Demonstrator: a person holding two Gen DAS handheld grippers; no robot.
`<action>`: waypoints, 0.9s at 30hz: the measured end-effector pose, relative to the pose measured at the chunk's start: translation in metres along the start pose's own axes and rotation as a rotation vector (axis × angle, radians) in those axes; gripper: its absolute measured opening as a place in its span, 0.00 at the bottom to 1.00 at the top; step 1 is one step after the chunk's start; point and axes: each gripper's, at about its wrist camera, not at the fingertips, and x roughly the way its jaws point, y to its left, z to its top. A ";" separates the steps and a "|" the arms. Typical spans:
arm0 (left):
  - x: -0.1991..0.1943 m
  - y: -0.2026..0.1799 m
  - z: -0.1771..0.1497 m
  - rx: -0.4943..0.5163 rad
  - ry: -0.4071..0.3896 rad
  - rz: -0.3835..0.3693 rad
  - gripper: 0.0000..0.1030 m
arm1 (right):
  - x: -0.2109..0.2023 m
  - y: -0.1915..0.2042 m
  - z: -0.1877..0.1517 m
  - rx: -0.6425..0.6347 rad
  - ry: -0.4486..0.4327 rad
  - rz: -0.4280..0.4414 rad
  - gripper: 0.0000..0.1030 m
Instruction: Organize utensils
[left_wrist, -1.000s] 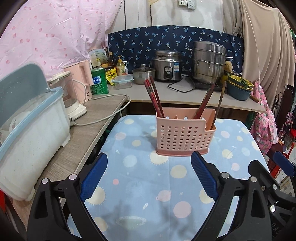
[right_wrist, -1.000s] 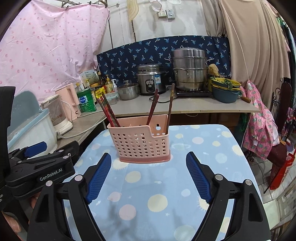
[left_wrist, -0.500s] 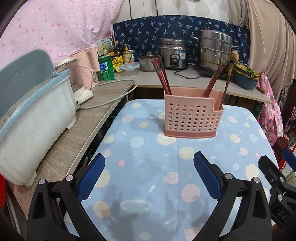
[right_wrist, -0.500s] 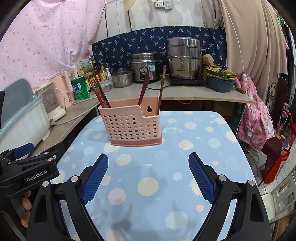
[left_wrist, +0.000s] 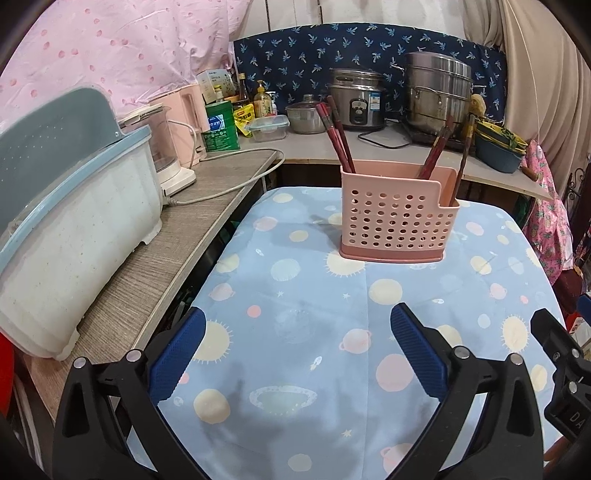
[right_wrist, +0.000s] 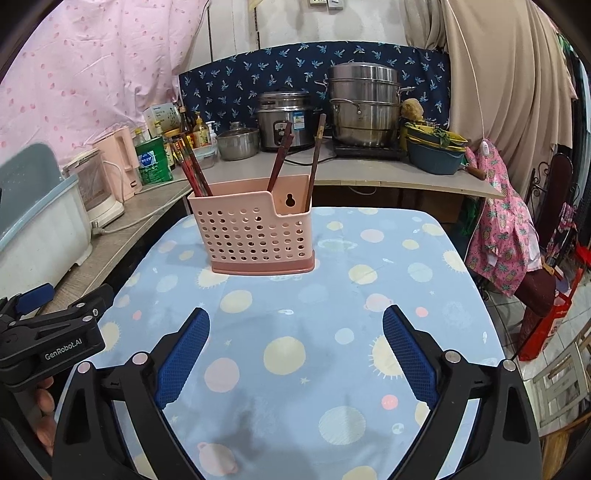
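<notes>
Looking through the left wrist view, the left tongs (left_wrist: 295, 350) gape empty at bottom; the pink holder (left_wrist: 397, 218) stands centre-right on the tabletop (left_wrist: 295, 295), chopsticks (left_wrist: 338, 136) upright inside. In the right wrist view, the right tongs (right_wrist: 295, 354) likewise spread empty; thin, stiff, likely slippery sticks suit an upper-shaft pinch.

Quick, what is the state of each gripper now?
Left gripper: open, holding nothing.
Right gripper: open, holding nothing.
</notes>
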 end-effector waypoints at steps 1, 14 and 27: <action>0.000 0.001 -0.001 -0.003 0.003 0.001 0.93 | 0.000 0.001 0.000 -0.001 0.000 0.001 0.89; 0.001 0.004 -0.005 -0.011 0.011 0.011 0.93 | 0.003 0.011 -0.004 -0.019 0.011 0.021 0.94; 0.006 -0.004 -0.008 0.003 0.023 0.004 0.93 | 0.008 0.014 -0.003 -0.023 0.016 0.020 0.94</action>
